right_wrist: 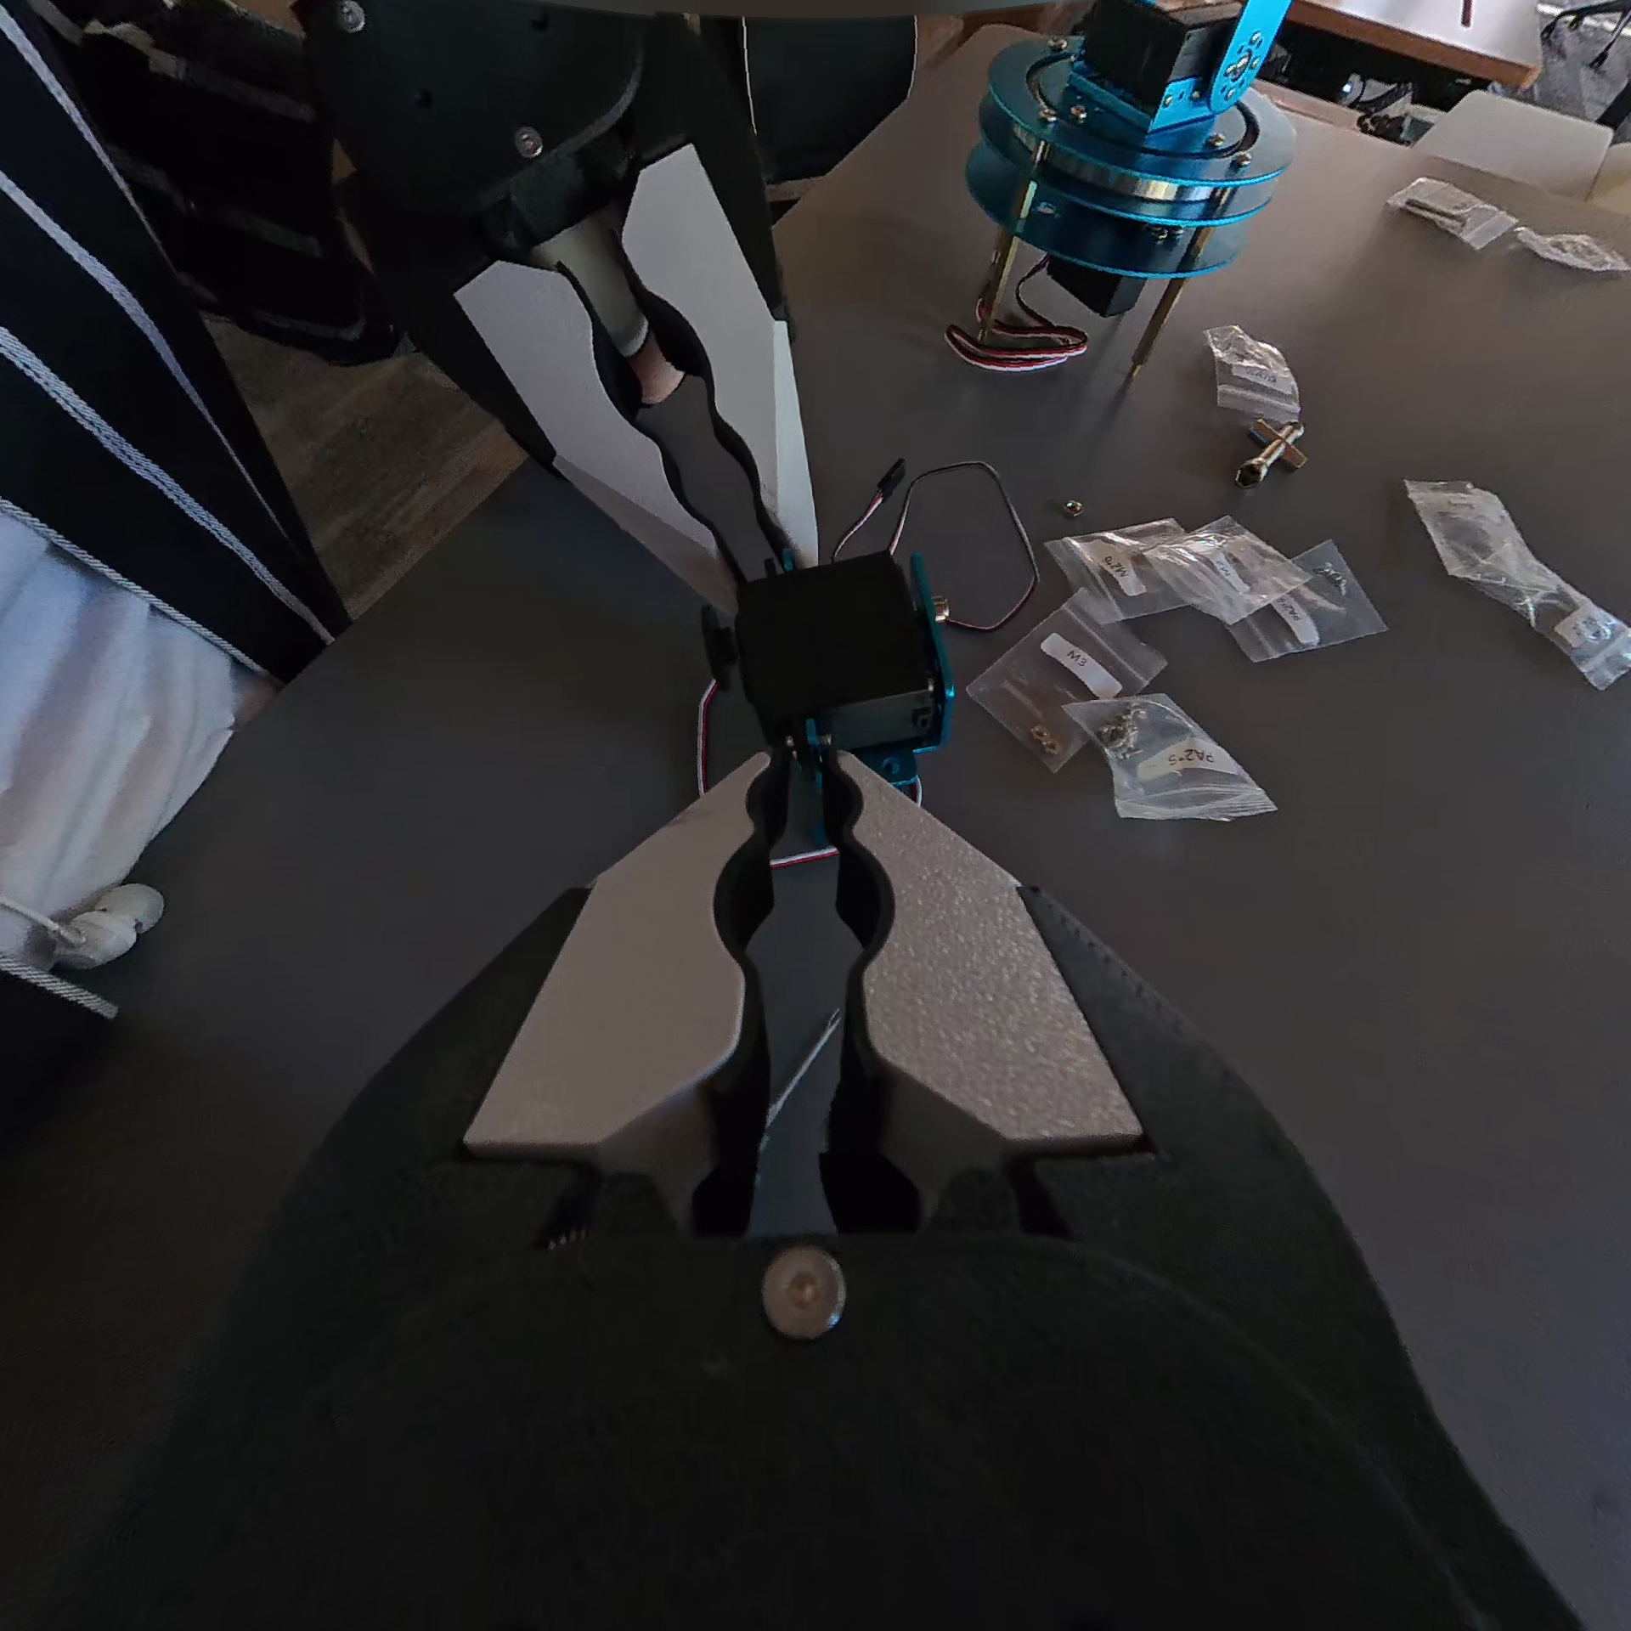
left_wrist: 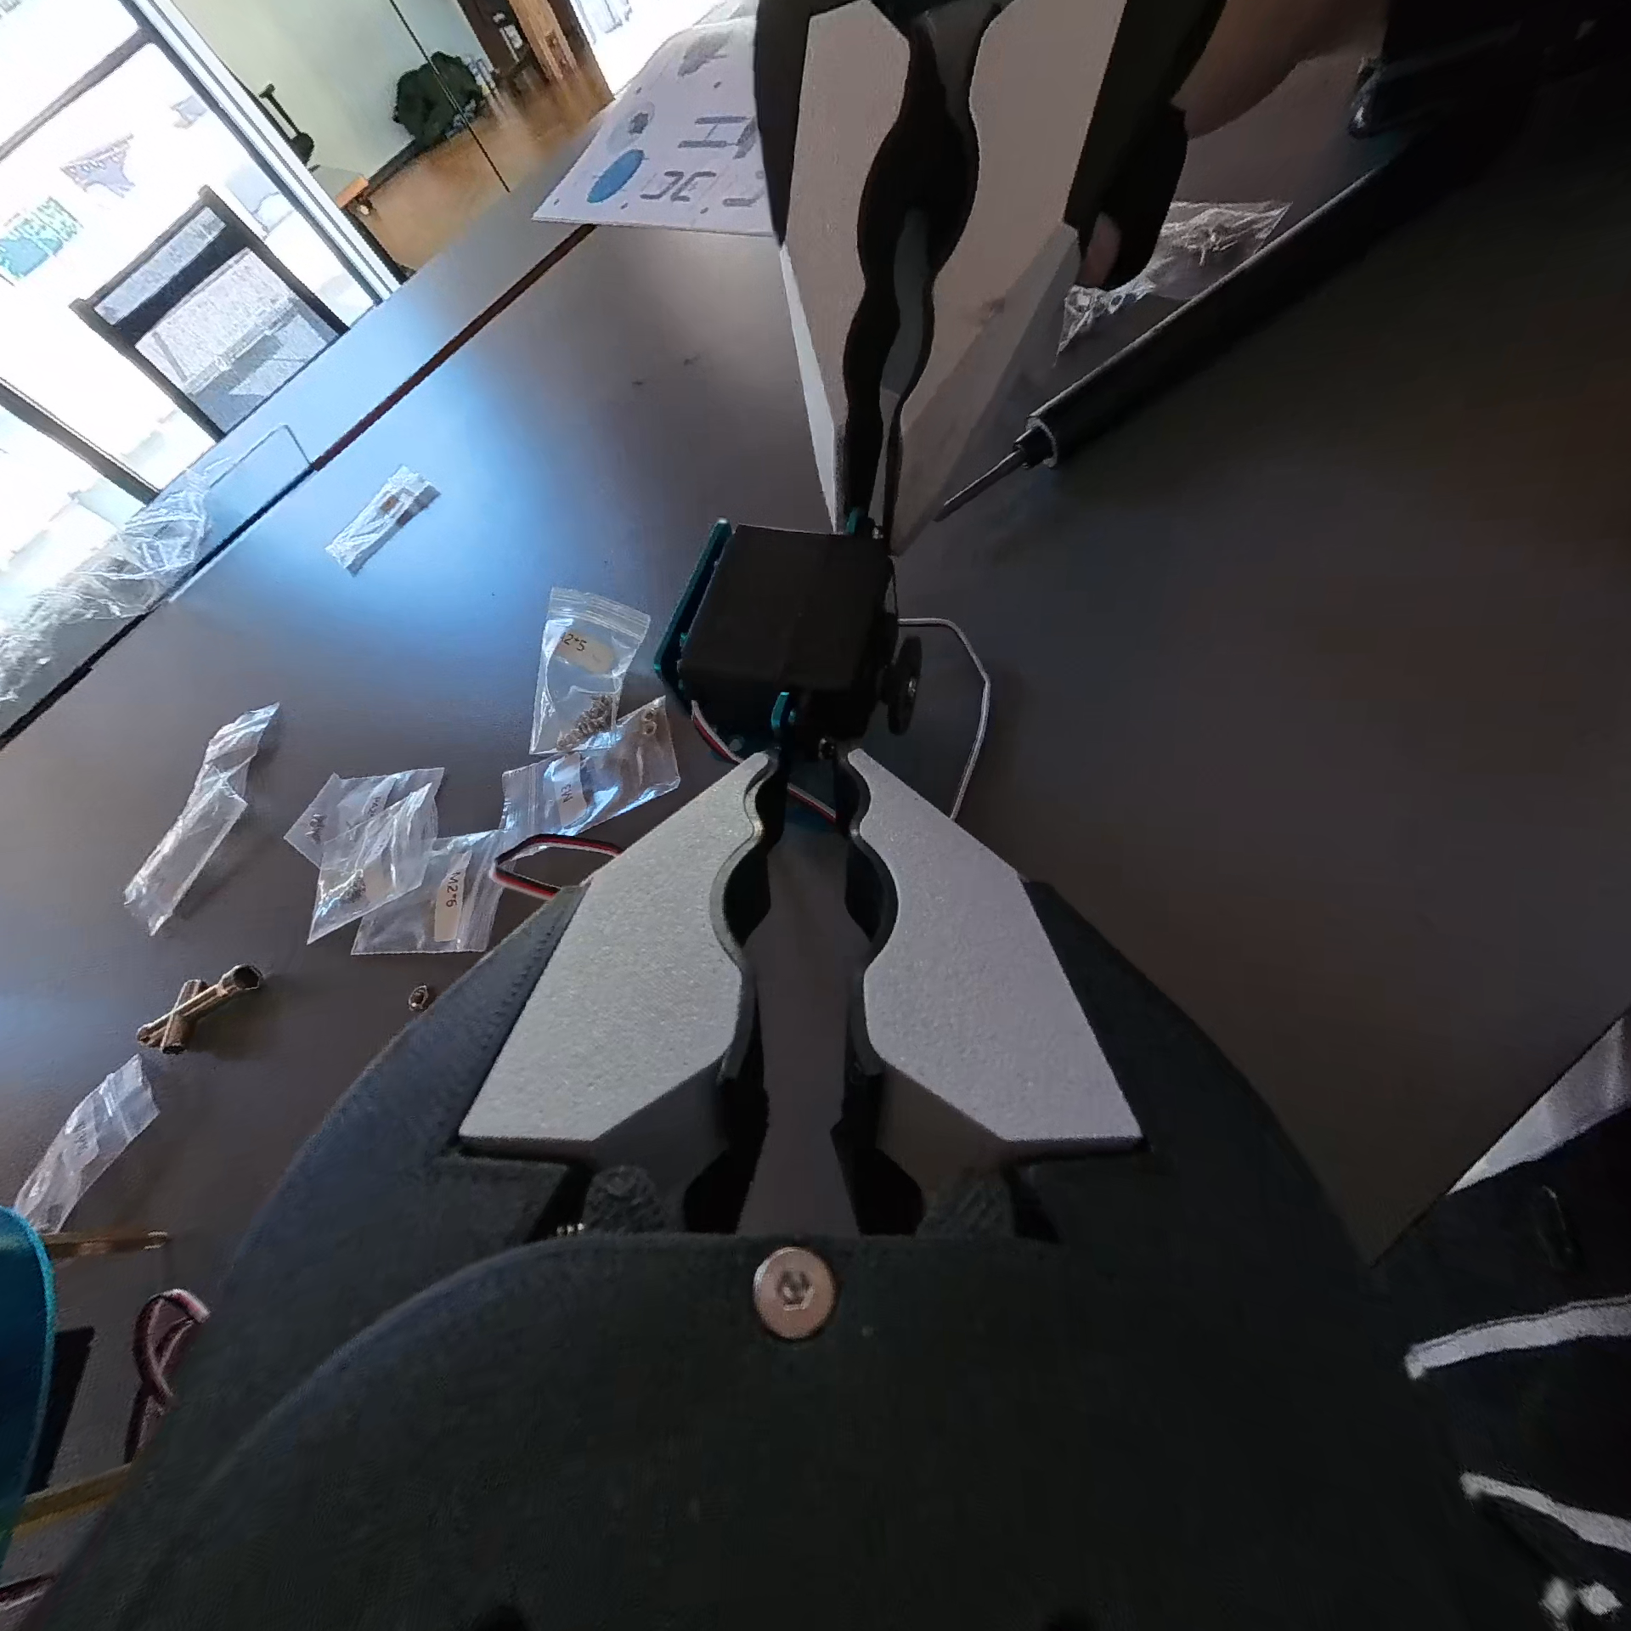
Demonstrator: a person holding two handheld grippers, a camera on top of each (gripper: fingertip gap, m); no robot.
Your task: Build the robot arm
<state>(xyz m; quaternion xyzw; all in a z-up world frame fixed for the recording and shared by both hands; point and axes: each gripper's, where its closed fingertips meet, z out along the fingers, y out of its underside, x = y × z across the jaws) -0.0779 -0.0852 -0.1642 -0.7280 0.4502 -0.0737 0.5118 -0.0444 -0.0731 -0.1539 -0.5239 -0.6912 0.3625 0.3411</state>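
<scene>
the left gripper [left_wrist: 807,772] and the right gripper [right_wrist: 807,768] each pinch a teal tab of the bracket around the black servo block [left_wrist: 790,631] from opposite ends, jaws nearly pressed together, at frame centre in both views. clear zip bags [right_wrist: 1174,759] lie just right of it on the grey table [right_wrist: 1236,1059]; a blue round base [right_wrist: 1138,168] stands upper right.

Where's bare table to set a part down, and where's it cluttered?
Bare table: the stretch between the servo assembly and the person's striped garment. Crowded: the zip bags and cross wrench below the blue round base.
</scene>
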